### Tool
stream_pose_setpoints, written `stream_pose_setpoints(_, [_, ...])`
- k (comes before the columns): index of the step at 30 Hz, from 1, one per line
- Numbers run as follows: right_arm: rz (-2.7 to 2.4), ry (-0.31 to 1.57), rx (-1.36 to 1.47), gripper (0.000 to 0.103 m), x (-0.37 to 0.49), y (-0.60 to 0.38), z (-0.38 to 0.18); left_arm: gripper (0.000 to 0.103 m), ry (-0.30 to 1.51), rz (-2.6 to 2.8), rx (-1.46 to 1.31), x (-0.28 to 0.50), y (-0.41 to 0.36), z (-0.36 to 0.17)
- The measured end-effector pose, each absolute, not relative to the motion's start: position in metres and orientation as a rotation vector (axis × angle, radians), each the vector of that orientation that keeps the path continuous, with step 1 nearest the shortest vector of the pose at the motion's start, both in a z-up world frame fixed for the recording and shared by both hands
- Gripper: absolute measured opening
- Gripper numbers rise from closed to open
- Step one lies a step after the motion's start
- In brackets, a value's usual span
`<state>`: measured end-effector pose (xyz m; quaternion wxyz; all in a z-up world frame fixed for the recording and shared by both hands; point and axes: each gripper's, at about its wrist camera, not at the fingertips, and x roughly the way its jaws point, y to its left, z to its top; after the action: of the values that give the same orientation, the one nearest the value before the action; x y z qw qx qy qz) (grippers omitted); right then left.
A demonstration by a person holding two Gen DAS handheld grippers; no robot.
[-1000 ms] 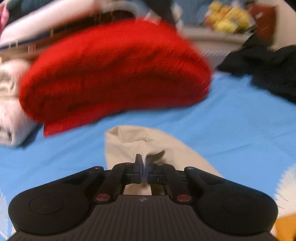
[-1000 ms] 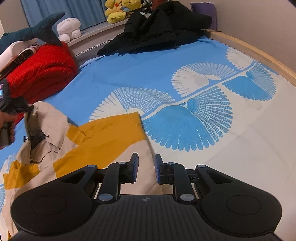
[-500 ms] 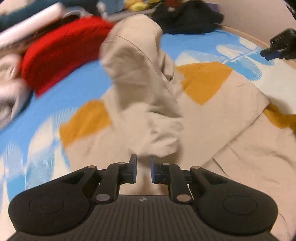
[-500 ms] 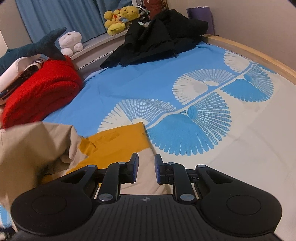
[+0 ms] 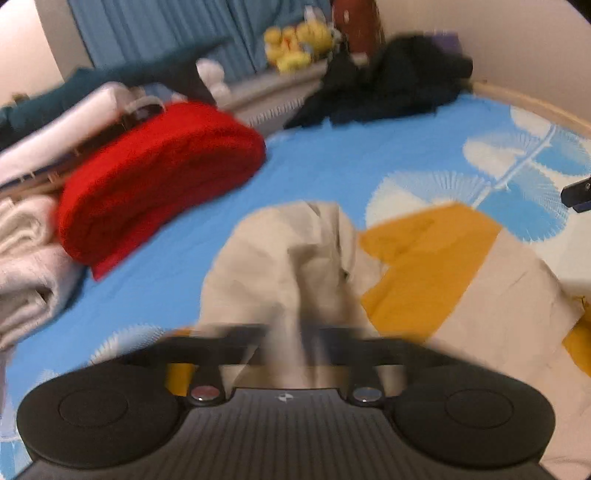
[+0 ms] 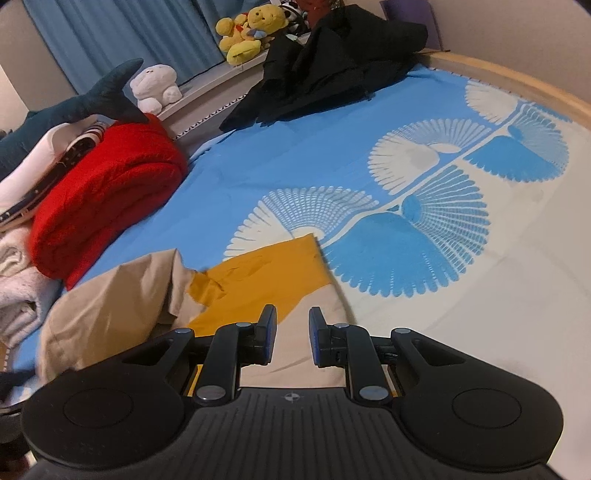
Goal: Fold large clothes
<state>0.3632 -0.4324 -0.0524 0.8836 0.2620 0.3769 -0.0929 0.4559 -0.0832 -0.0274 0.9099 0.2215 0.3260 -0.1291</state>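
Note:
A large beige and mustard-yellow garment (image 5: 424, 273) lies on the blue patterned bed sheet (image 5: 332, 166). A beige part of it (image 5: 280, 258) is heaped up right in front of my left gripper (image 5: 286, 343). That gripper is motion-blurred, its fingers look spread apart with cloth lying between them. In the right wrist view the same garment (image 6: 258, 277) lies under and ahead of my right gripper (image 6: 291, 336), which is open and empty just above the cloth. The beige heap (image 6: 110, 299) is at its left.
A folded red blanket (image 6: 107, 192) and white folded cloths (image 6: 18, 295) lie at the left. A black clothes pile (image 6: 332, 62) sits at the far end, plush toys (image 6: 247, 33) on the ledge behind. The bed's wooden edge (image 6: 517, 81) runs along the right.
My left gripper went from shut on the beige cloth to open, and the lifted beige part has dropped onto the garment. The right gripper stays open and moved slightly forward.

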Motion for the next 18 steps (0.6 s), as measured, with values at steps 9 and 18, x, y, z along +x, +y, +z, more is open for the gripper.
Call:
stream_pose_setpoints(9, [-0.117, 0.794, 0.614, 0.020, 0.368, -0.423, -0.057, 0.031, 0.765, -0.573, 0.555, 0.331, -0.112, -0.086])
stream_pose_setpoints(18, [0.060, 0.956, 0.656, 0.021, 0.382, -0.371, -0.091, 0.061, 0.717, -0.375, -0.096, 0.378, -0.010, -0.043])
